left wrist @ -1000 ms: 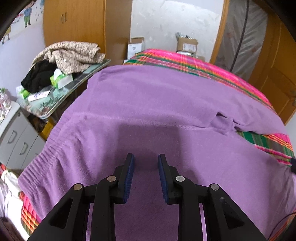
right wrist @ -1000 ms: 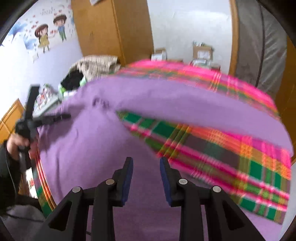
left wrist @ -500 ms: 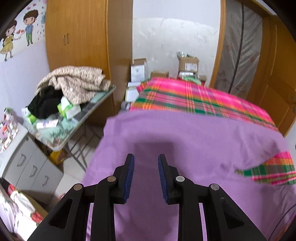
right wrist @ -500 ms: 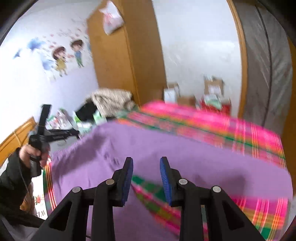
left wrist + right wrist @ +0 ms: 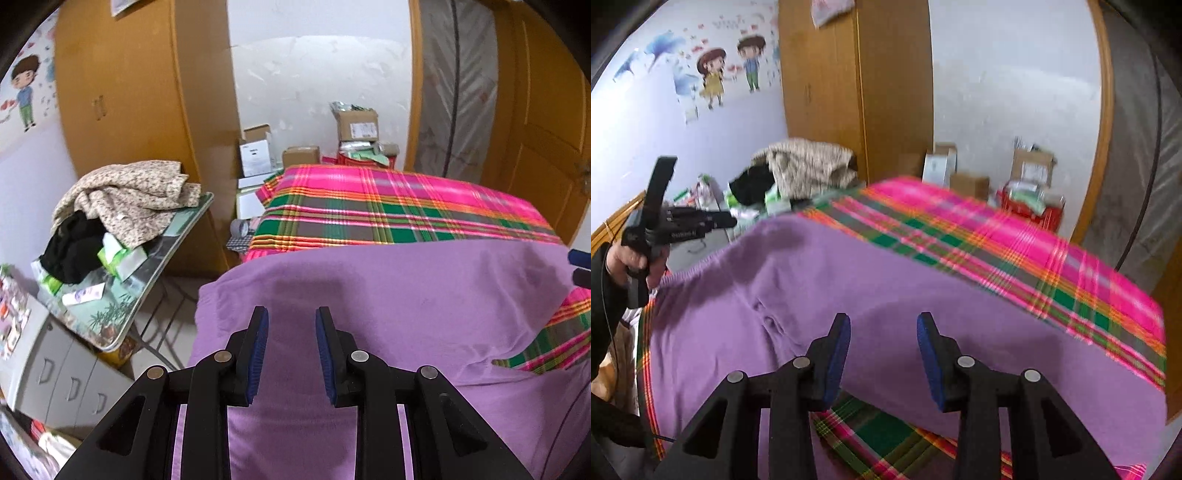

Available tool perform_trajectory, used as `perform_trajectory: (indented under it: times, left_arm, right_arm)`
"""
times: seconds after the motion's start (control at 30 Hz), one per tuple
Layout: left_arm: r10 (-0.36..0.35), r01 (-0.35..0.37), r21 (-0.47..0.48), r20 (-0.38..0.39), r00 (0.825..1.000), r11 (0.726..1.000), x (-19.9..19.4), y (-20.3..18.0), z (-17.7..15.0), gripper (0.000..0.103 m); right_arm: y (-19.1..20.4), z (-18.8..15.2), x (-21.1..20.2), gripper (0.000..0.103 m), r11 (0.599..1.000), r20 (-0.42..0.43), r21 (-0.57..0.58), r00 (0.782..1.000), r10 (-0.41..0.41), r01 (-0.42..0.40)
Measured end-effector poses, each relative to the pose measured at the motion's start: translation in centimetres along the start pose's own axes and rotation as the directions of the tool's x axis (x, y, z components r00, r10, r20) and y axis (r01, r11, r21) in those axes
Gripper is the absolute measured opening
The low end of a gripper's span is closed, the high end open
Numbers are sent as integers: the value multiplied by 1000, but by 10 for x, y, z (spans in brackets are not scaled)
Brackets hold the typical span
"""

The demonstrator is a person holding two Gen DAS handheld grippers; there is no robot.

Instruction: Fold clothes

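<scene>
The purple garment [image 5: 406, 302] ran off the lower edge in both views, the right gripper [image 5: 580, 266] showed only as fingertips at the left view's right edge, and the cartons' [image 5: 357, 125] labels were unreadable

Both cameras ride on hand-held tools, looking forward and steeply down along black fingers, close above the purple garment [image 5: 406, 295] on the bed [image 5: 388, 206]. Both views share the garment, the plaid bed, the far wardrobe [image 5: 857, 92] and the cluttered desk [image 5: 147, 258] at left.
</scene>
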State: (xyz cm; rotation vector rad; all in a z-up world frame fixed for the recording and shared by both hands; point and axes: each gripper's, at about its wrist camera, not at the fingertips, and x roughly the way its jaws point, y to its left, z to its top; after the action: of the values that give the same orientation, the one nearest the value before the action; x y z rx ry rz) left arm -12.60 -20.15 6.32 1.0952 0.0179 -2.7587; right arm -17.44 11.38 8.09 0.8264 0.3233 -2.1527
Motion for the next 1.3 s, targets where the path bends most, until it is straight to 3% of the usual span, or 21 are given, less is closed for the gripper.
perform_trajectory:
  times: [0.27,0.47,0.57,0.67,0.83,0.97,1.07,1.17,1.3]
  left_arm:
    - [-1,-11,-96,-116,993,995,45,31,-9,27]
    - [1,-27,-146,-175,985,989,68,41,-20,27]
    - [2,-28,-148,-175,985,989,68,41,-21,27]
    - [21,-47,-144,-173,985,988,61,38,-18,27]
    - [-30,18,-114,-102,994,993,42,15,-3,27]
    - [-54,47,-65,-112,992,997,50,-4,1,27]
    - [-70,59,-65,-170,983,996,73,-6,-5,27]
    - [-69,56,-82,-167,983,995,79,-3,-9,28]
    - [-49,37,-75,-157,986,996,73,9,-3,28]
  right_arm:
    - [-18,1,55,38,998,-123,24,991,54,-52]
    - [-18,-12,96,18,997,-227,29,971,80,-75]
    - [-29,-12,96,11,997,-220,58,974,62,-51]
    - [-36,-9,89,13,997,-213,69,977,-7,22]
    - [-14,0,78,14,994,-156,53,983,100,-92]
    - [1,0,98,14,993,-211,14,970,119,-119]
    - [-10,0,111,12,993,-239,62,964,117,-105]
    - [-23,4,106,15,995,-215,86,974,70,-52]
    - [-34,11,95,21,996,-176,77,983,57,-44]
